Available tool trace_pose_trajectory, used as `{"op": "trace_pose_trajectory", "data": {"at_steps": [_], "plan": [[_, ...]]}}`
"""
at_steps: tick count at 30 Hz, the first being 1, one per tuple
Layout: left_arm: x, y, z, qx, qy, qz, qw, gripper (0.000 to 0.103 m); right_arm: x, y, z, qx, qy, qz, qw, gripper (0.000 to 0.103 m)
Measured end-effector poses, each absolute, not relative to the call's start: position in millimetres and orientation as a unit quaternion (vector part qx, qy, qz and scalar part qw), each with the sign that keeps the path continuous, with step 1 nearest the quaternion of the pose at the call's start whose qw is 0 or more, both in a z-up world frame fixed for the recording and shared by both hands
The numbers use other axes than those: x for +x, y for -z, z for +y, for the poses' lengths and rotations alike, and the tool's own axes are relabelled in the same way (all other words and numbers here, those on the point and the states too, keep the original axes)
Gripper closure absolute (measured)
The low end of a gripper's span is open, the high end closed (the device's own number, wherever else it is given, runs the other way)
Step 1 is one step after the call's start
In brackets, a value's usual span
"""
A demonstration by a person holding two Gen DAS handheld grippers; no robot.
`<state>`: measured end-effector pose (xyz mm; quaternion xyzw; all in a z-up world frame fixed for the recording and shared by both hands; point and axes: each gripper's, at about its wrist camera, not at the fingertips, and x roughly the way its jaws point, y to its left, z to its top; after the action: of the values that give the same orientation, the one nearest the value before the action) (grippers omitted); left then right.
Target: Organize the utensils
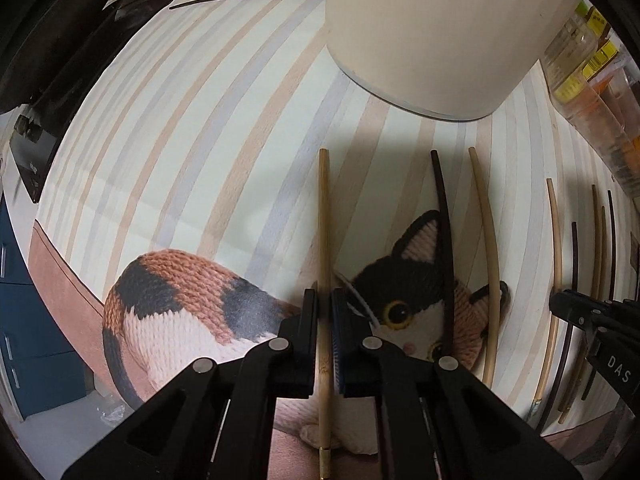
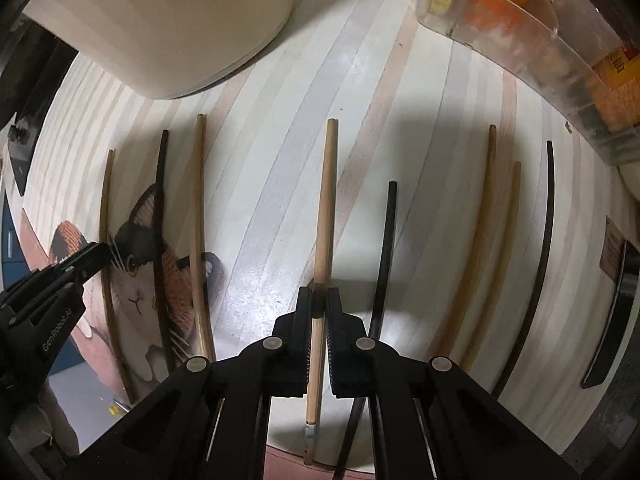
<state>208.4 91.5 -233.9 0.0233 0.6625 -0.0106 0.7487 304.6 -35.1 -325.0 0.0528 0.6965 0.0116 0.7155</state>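
Observation:
Several chopsticks lie side by side on a striped mat with a knitted-cat print. My left gripper [image 1: 324, 294] is shut on a light wooden chopstick [image 1: 323, 216] that lies over the cat print. My right gripper [image 2: 319, 294] is shut on another light wooden chopstick [image 2: 326, 200] in the middle of the mat. A black chopstick [image 1: 444, 216] and a pale one [image 1: 486, 216] lie just right of the left gripper. In the right wrist view a black chopstick [image 2: 386, 248] lies just right of the held one. The left gripper [image 2: 105, 251] shows there at the far left.
A large cream container [image 1: 420, 40] stands at the back of the mat. A clear plastic bin [image 2: 540, 40] with orange and yellow packets sits at the back right. More chopsticks [image 2: 486, 220] lie to the right, among them a dark one [image 2: 546, 232]. The table edge runs along the bottom.

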Motion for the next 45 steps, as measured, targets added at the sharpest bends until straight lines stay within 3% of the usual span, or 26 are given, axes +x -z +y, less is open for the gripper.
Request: {"op": "trace_pose_trajectory", "data": {"at_steps": [9, 11, 12, 13, 24, 27, 29, 30, 31, 32, 33, 36, 38, 43, 44, 45], "plan": [[216, 234, 90, 0.02, 0.01, 0.663, 0.749, 0.098, 316, 327, -21, 0.041, -0.016, 0.7, 0.712, 0.092], [218, 233, 90, 0.021, 0.009, 0.663, 0.748, 0.098, 314, 323, -20, 0.043, -0.022, 0.689, 0.724, 0.071], [219, 232, 90, 0.021, 0.008, 0.664, 0.748, 0.098, 312, 317, -20, 0.047, -0.029, 0.674, 0.737, 0.049], [220, 232, 89, 0.021, 0.007, 0.664, 0.748, 0.097, 310, 312, -19, 0.045, -0.033, 0.662, 0.747, 0.038], [230, 236, 84, 0.022, 0.0, 0.663, 0.748, 0.093, 316, 291, -31, 0.083, -0.049, 0.635, 0.767, 0.037], [229, 234, 87, 0.022, -0.004, 0.662, 0.749, 0.088, 297, 268, -58, 0.111, -0.045, 0.61, 0.783, 0.037], [228, 232, 90, 0.021, -0.013, 0.66, 0.751, 0.075, 268, 248, -89, 0.132, -0.02, 0.569, 0.811, 0.034], [228, 231, 91, 0.015, -0.016, 0.66, 0.751, 0.069, 251, 240, -105, 0.136, -0.006, 0.547, 0.826, 0.015], [227, 231, 91, 0.009, -0.016, 0.661, 0.75, 0.053, 240, 234, -121, 0.138, 0.008, 0.537, 0.832, 0.0], [227, 230, 90, 0.005, -0.017, 0.659, 0.752, 0.04, 226, 229, -137, 0.142, 0.033, 0.526, 0.838, 0.0], [226, 228, 89, 0.006, -0.019, 0.655, 0.755, 0.035, 221, 225, -150, 0.146, 0.05, 0.518, 0.841, 0.0], [225, 220, 79, 0.025, -0.016, 0.638, 0.77, 0.031, 200, 216, -177, 0.169, 0.095, 0.49, 0.85, 0.0], [226, 216, 72, 0.036, -0.01, 0.63, 0.776, 0.011, 202, 214, -175, 0.176, 0.091, 0.491, 0.848, 0.0], [228, 213, 68, 0.06, -0.023, 0.627, 0.776, 0.01, 249, 241, -107, 0.146, 0.008, 0.568, 0.81, 0.0], [229, 214, 71, 0.061, -0.028, 0.631, 0.773, 0.01, 258, 250, -95, 0.141, -0.005, 0.582, 0.801, 0.003], [230, 216, 74, 0.059, -0.028, 0.634, 0.771, 0.01, 269, 260, -80, 0.138, -0.021, 0.597, 0.79, 0.018]]}}
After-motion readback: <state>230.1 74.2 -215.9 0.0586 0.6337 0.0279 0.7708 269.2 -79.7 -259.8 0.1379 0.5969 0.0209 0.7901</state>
